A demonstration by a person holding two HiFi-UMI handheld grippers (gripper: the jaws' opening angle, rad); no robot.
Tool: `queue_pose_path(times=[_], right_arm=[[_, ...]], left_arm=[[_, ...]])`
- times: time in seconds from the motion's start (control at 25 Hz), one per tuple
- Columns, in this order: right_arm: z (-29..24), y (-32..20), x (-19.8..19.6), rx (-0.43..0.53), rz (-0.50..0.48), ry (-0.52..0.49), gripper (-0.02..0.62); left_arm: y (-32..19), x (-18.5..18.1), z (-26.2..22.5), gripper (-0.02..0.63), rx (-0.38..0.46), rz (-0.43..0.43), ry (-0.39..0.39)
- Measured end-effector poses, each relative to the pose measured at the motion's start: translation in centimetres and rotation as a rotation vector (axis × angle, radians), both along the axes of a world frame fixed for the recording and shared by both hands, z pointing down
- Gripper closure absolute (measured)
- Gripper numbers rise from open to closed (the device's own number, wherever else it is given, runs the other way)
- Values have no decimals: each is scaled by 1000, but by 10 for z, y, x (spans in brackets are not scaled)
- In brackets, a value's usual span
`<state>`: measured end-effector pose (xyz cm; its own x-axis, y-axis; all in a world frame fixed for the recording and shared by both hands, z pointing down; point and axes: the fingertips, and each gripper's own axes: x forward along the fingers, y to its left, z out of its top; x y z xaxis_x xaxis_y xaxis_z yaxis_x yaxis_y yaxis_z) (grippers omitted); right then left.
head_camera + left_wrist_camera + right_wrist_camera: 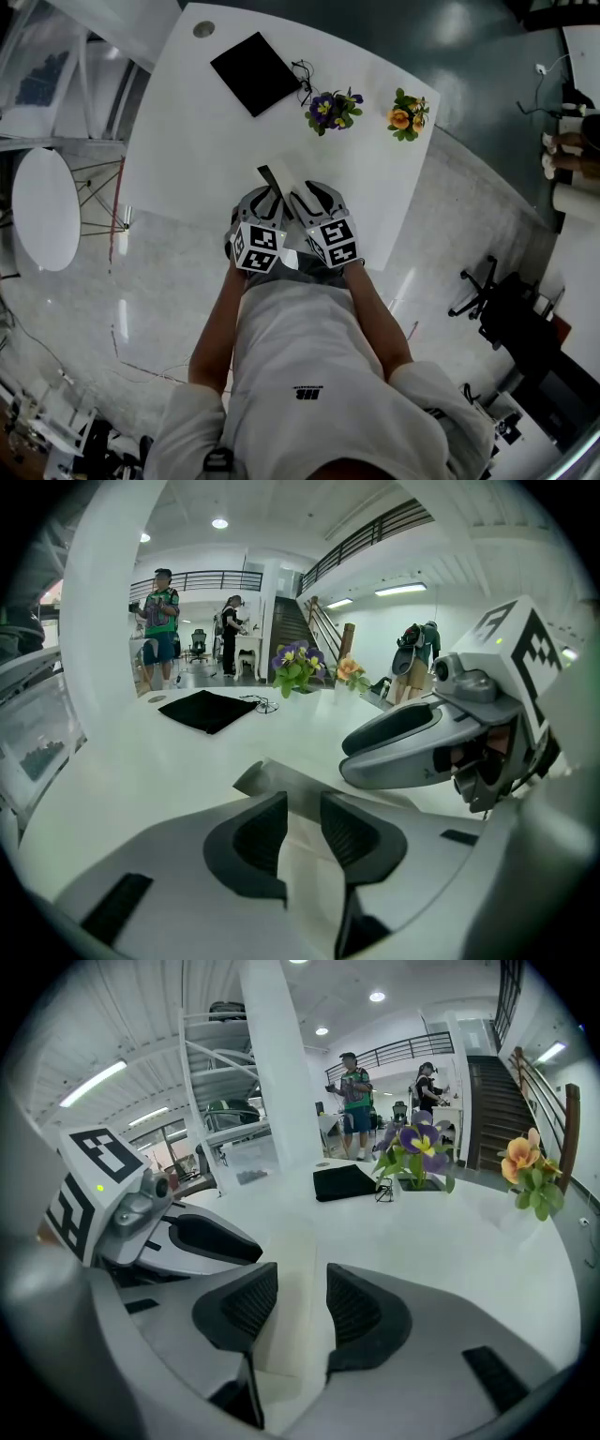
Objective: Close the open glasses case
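Desk: a white desk [206, 141] with rounded corners; both grippers are at its near edge, close in front of the person.
Task thing: a flat white-and-grey folding glasses case [284, 184] lies on the desk between the two gripper tips, with a grey flap [272, 778] sticking out towards the far side; it looks open, though the grippers cover most of it.
Left gripper: the left gripper [305, 832] points slanting down, its dark ribbed pads drawn close and pinching a thin white panel of the glasses case.
Right gripper: the right gripper [292, 1312] sits just beside the left one at the same slant, its pads nearly together on another white panel [286, 1269] of the glasses case.
Far side of the desk: a black rectangular cloth [255, 73], with a pair of dark-framed spectacles [302, 80] touching its right edge.
Plants: a small bunch of purple flowers [333, 110] and a small bunch of orange flowers [408, 114] stand near each other, well apart from the glasses case.
Background: two people stand [354, 1101] beyond the desk.
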<state>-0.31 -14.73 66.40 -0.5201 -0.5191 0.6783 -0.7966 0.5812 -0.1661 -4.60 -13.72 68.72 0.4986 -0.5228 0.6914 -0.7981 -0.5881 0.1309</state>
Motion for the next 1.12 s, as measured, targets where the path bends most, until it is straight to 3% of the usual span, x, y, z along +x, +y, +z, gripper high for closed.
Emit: queue_pose_path(times=[1.12], right_arm=[[7, 9, -19, -19, -42, 18, 426]], left_arm=[[10, -21, 14, 480, -27, -24, -15]])
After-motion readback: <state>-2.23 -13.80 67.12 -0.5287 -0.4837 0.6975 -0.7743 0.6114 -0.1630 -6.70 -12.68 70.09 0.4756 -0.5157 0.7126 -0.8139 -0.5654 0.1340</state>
